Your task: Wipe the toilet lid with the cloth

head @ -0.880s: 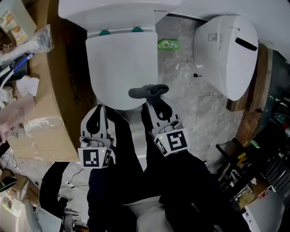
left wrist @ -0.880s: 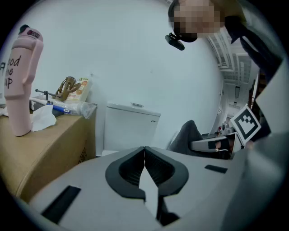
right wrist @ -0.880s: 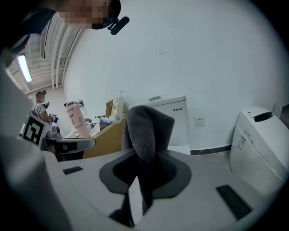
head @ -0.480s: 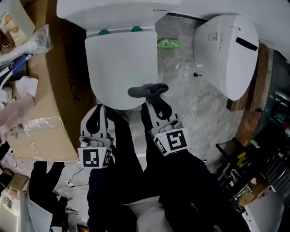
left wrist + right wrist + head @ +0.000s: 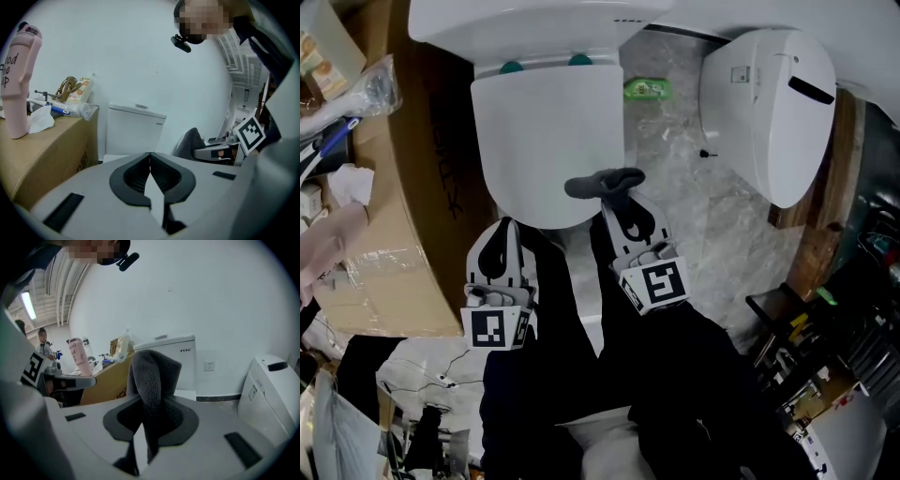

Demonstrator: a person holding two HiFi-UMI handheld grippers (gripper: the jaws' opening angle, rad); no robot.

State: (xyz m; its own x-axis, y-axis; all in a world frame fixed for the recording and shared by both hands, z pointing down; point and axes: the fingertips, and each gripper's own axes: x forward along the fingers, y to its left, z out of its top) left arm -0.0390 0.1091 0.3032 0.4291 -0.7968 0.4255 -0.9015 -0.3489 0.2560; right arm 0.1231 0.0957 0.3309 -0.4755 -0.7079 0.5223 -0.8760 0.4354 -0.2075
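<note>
The right gripper (image 5: 621, 204) is clamped on the grey cloth (image 5: 602, 184), held over the front edge of the toilet lid (image 5: 548, 112); the left gripper (image 5: 501, 228), near that edge, is pressed together.

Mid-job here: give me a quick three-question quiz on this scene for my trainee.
1. True or false: the left gripper is shut with nothing between its jaws.
2. What holds the grey cloth? A. left gripper B. right gripper C. nothing
3. In the head view, on which side of the toilet lid does the cardboard box stand?
Key: 1 true; 2 B; 3 left.
</note>
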